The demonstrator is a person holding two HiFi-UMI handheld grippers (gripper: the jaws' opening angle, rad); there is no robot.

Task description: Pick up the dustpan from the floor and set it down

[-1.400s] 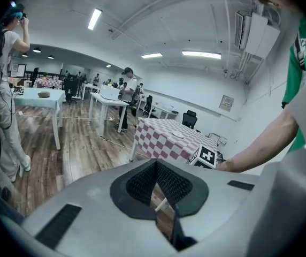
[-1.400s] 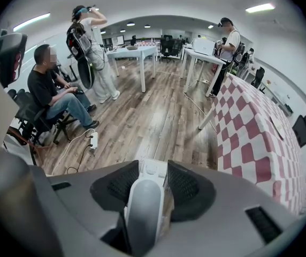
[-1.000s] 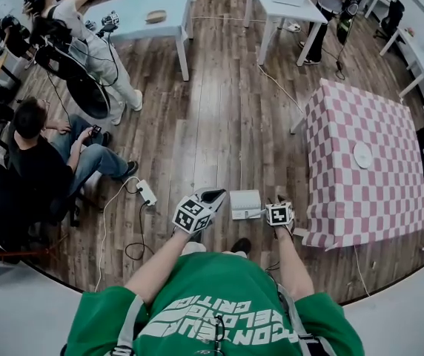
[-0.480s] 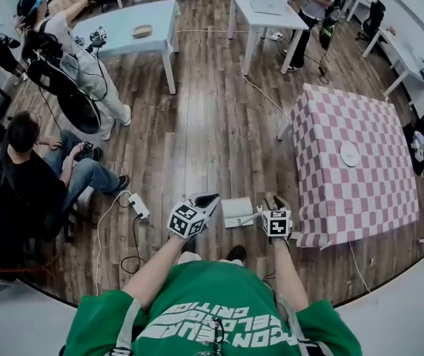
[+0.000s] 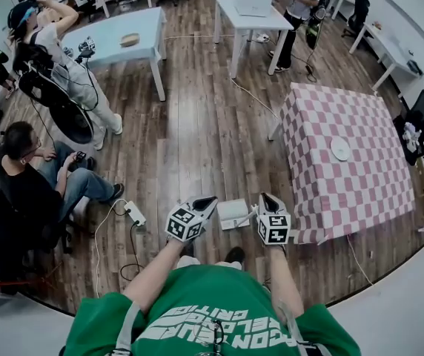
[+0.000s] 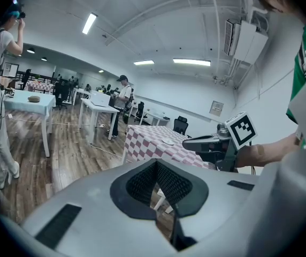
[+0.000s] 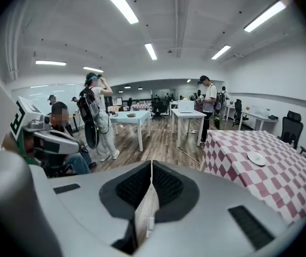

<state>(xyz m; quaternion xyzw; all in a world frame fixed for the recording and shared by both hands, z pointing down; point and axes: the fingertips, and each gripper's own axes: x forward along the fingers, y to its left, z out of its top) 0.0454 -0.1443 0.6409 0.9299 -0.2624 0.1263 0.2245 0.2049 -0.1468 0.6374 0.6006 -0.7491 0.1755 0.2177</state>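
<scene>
The wooden floor (image 5: pixel 197 139) was dark brown. A table with a pink checked cloth (image 5: pixel 323 184) stood at the right, a pale blue table (image 5: pixel 145 28) and a white table (image 5: pixel 230 17) further away. Strip lights (image 7: pixel 115 1) shone on the ceiling.

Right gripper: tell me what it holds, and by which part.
The right gripper has just closed its jaws on a thin pale strip, apparently the handle of the dustpan.
</scene>
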